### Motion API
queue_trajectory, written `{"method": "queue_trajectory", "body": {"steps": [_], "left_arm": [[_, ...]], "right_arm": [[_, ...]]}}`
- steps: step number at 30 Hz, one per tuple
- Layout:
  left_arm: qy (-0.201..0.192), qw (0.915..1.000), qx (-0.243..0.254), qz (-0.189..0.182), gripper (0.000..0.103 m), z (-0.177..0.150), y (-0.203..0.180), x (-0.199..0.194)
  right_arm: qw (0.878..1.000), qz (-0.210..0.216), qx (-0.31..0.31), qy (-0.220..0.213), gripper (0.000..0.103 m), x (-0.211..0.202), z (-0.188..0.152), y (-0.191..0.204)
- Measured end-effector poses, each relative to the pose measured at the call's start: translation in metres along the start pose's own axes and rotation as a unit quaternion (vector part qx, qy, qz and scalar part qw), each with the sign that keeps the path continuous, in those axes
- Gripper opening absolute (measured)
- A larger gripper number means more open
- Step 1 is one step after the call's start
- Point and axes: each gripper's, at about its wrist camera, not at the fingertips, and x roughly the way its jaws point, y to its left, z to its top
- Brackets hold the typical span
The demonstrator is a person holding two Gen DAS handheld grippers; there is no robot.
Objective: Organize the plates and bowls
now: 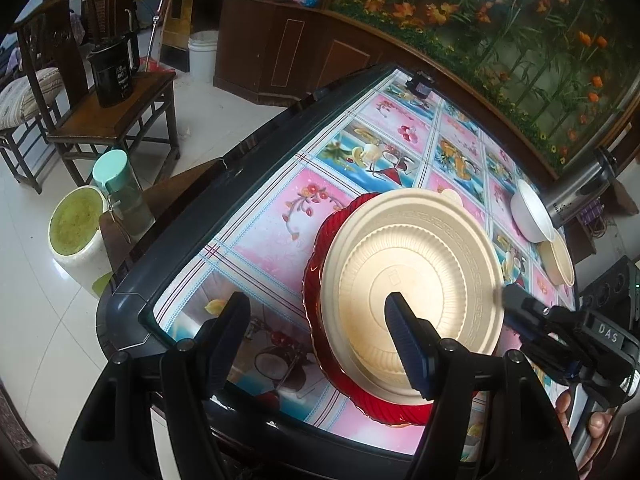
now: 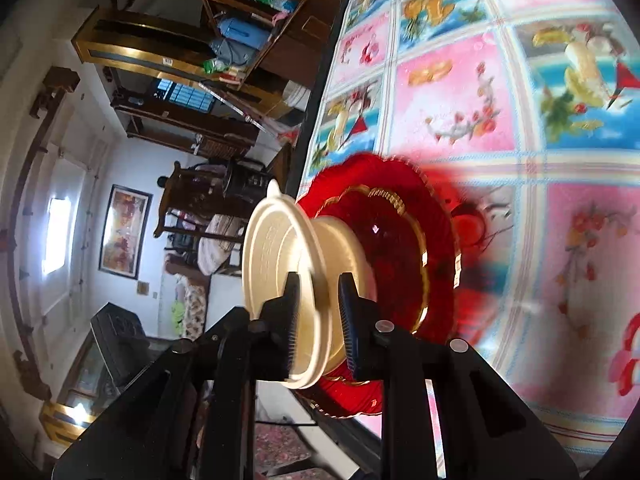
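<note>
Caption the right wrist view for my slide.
Right tool pinches the cream bowl rim over the red plate.

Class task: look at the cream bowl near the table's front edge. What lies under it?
A red plate lies under the cream bowl, its scalloped rim showing round the bowl. The bowl covers the plate's middle.

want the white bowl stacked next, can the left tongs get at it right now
Probably yes. The left tongs are open and empty, and the white bowl lies uncovered at the far side of the table. The cream bowl and the right tongs stand between, so reach over them.
</note>
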Motion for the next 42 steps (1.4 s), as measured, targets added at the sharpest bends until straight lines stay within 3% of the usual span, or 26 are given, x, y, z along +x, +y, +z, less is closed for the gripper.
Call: {"method": "queue_trajectory", "body": {"steps": [4,7,8,12,17,20,24,26,28,34,36,39,42], "left_arm": [[0.001,1.0,-0.005,-0.003,0.07,0.0,0.002,0.0],[0.001,0.9999,-0.006,-0.008,0.07,0.0,0.003,-0.001],[0.001,0.9999,-0.006,-0.009,0.07,0.0,0.003,-0.001],[0.004,0.9999,-0.007,-0.014,0.07,0.0,0.004,-0.001],[0.003,0.9998,-0.01,-0.016,0.07,0.002,0.008,-0.002],[0.003,0.9998,-0.01,-0.018,0.07,0.002,0.008,-0.002],[0.002,0.9998,-0.011,-0.017,0.07,0.003,0.007,-0.003],[0.003,0.9998,-0.011,-0.018,0.07,0.003,0.007,-0.003],[0.005,0.9998,-0.009,-0.019,0.07,0.002,0.005,-0.002],[0.002,0.9998,-0.009,-0.017,0.07,0.003,0.003,-0.006],[0.0,0.9998,-0.008,-0.018,0.07,0.003,0.001,-0.008],[-0.002,0.9999,-0.002,-0.015,0.07,0.004,-0.004,-0.01],[-0.004,0.9999,0.002,-0.014,0.07,0.006,-0.007,-0.012]], "right_arm": [[0.999,-0.002,-0.028,-0.043,0.022,-0.015,0.01,0.009],[0.996,-0.02,-0.064,-0.067,0.034,-0.014,0.021,0.024],[0.994,-0.029,-0.078,-0.069,0.039,-0.011,0.024,0.03],[0.989,-0.057,-0.111,-0.078,0.039,0.008,0.032,0.043],[0.988,-0.09,-0.108,-0.063,0.039,0.033,0.032,0.037],[0.991,-0.079,-0.09,-0.052,0.039,0.037,0.032,0.029],[0.991,-0.066,-0.095,-0.069,0.039,0.023,0.032,0.034],[0.989,-0.08,-0.103,-0.075,0.039,0.022,0.033,0.037],[0.989,-0.093,-0.104,-0.053,0.039,0.032,0.033,0.033],[0.991,-0.079,-0.087,-0.056,0.039,0.03,0.033,0.026],[0.99,-0.099,-0.096,-0.043,0.039,0.035,0.033,0.026],[0.994,-0.069,-0.072,-0.04,0.039,0.032,0.034,0.019],[0.992,-0.07,-0.083,-0.058,0.039,0.02,0.035,0.022]]}}
